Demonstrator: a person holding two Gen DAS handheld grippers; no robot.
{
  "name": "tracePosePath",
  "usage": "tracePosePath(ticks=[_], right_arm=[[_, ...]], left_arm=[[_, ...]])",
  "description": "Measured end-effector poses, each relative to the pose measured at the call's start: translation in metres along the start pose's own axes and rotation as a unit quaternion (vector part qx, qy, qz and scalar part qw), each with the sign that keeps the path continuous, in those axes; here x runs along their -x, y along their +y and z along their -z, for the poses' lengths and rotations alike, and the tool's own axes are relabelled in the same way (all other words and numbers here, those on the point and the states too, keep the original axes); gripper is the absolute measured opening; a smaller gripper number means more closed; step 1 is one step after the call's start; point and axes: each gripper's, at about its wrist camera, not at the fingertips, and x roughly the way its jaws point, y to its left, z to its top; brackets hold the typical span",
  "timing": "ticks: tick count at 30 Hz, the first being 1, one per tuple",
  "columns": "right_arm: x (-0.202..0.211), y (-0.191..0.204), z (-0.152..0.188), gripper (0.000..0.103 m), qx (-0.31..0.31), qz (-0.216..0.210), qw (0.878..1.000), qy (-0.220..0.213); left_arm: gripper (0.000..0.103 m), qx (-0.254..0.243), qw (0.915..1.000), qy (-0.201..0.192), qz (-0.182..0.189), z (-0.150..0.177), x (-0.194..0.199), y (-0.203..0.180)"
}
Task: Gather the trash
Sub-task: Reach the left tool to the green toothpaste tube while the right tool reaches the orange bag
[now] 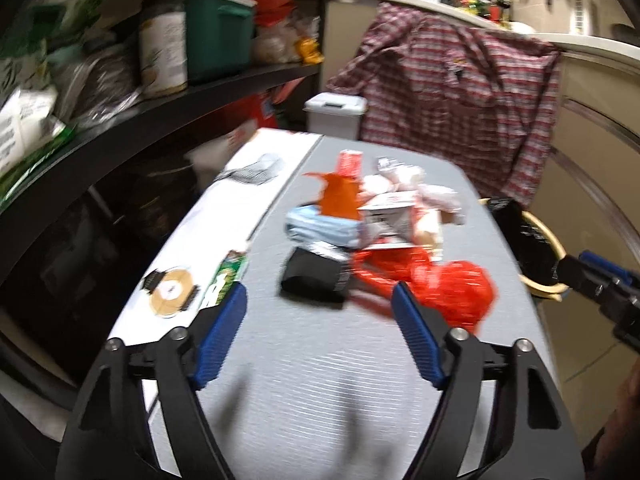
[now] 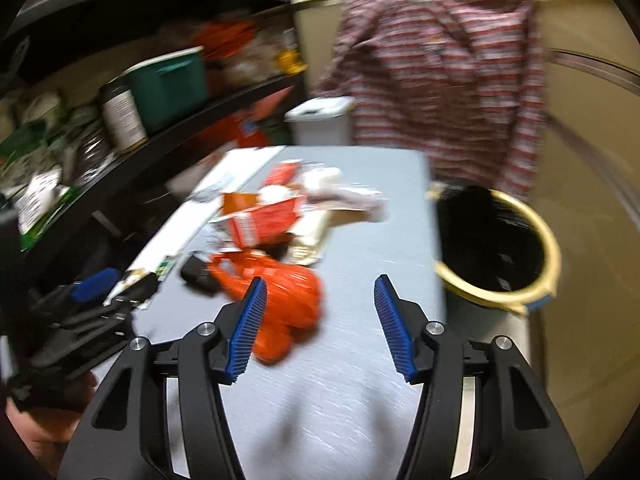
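A heap of trash lies mid-table: a red mesh bag (image 1: 452, 288) (image 2: 288, 300), a black packet (image 1: 314, 278) (image 2: 196, 270), a light blue packet (image 1: 320, 228), an orange wrapper (image 1: 340, 196), red-and-white cartons (image 2: 268, 216) and pink crumpled paper (image 1: 436, 196). A black-lined bin with a yellow rim (image 2: 500, 240) (image 1: 536, 248) stands at the table's right edge. My left gripper (image 1: 320, 300) is open and empty, just short of the black packet. My right gripper (image 2: 320, 292) is open and empty, with the red mesh bag beside its left finger. Both views are blurred.
The grey table (image 1: 320, 380) has a white strip on its left with a tape roll (image 1: 172, 292) and a green packet (image 1: 224, 280). Crowded dark shelves (image 1: 120, 120) run along the left. A plaid shirt (image 1: 460, 100) and a small grey bin (image 1: 334, 114) stand beyond.
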Motion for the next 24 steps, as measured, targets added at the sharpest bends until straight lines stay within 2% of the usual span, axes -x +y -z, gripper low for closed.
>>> tracePosePath(ticks=[4,9,12,20,24], right_arm=[[-0.044,0.013,-0.017,0.060,0.031,-0.032,0.999,0.031],[-0.086,0.013,-0.001,0.061,0.036,-0.050,0.996,0.071],[-0.097,0.016,0.004,0.068,0.057,-0.043,0.994,0.078],[-0.105,0.012,0.004,0.069,0.072,-0.048,0.993,0.080],[-0.104,0.012,0.003,0.069,0.080,-0.054,0.991,0.089]], left_arm=[[0.060,0.022,0.9990,0.020,-0.032,0.002,-0.021,0.026],[0.059,0.037,0.9958,0.039,-0.074,0.003,-0.048,0.053],[0.059,0.046,0.9937,0.057,-0.085,0.003,-0.064,0.065],[0.059,0.049,0.9899,0.086,-0.101,-0.002,-0.094,0.075],[0.058,0.056,0.9884,0.104,-0.096,-0.004,-0.107,0.078]])
